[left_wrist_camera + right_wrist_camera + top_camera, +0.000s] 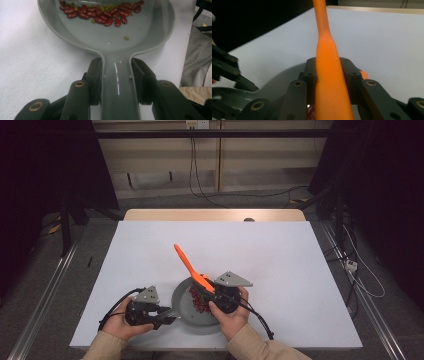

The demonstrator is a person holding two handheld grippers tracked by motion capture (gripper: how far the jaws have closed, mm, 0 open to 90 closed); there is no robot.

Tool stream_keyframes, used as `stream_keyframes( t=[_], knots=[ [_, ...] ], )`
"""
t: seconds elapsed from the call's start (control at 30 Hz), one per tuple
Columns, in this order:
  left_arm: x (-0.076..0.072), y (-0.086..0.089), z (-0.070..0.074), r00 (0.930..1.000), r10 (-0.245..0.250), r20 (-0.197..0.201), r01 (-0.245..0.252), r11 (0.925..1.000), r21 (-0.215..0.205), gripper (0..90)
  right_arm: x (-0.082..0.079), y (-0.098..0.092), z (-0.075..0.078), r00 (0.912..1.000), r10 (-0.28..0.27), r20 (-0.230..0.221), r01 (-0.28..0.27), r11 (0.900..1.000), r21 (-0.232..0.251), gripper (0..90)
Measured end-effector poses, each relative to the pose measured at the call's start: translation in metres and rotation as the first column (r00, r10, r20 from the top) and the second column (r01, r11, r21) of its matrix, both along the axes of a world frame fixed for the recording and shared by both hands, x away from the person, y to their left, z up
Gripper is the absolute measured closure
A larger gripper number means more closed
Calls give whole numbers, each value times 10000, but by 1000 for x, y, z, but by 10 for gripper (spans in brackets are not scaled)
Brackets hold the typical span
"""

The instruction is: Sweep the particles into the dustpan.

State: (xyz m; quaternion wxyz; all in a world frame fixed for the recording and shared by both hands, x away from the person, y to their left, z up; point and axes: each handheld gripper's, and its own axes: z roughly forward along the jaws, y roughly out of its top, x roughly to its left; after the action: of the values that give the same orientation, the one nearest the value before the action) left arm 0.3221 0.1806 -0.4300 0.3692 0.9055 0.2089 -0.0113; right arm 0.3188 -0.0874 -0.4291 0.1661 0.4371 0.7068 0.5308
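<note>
A grey pan (181, 306) lies on the white table near its front edge, with red beans (198, 301) and a few small green ones (108, 7) heaped inside. My left gripper (171, 316) is shut on the pan's handle (117, 85), both pads pressing its sides. My right gripper (210, 288) is over the pan's right side, shut on an orange utensil (187, 262) whose handle slants up and to the far left. In the right gripper view the orange handle (329, 82) sits clamped between the pads (310, 71). The utensil's working end is hidden below the gripper.
The white table (280, 255) stretches wide behind and to both sides of the pan. Its front edge runs just under the person's hands. One stray green bean (127, 38) lies apart in the pan. Cables (260, 320) trail from the grippers.
</note>
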Motion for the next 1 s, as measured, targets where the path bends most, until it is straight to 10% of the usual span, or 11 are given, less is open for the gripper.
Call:
stream_keyframes(
  t=[0.27,0.57,1.0],
  knots=[
    [0,0,0,10000,-2,-19,2,10000,10,628,12,-30,19,9982,-310,514,308,9995,45,698],
    [0,0,1,10000,94,23,-94,9999,46,629,17,-62,-11,9899,-1300,565,1359,9836,-1185,699],
    [0,-1,2,10000,78,-41,-78,10000,16,629,-7,-20,-17,9972,-565,490,586,9974,-422,693]
  ],
)
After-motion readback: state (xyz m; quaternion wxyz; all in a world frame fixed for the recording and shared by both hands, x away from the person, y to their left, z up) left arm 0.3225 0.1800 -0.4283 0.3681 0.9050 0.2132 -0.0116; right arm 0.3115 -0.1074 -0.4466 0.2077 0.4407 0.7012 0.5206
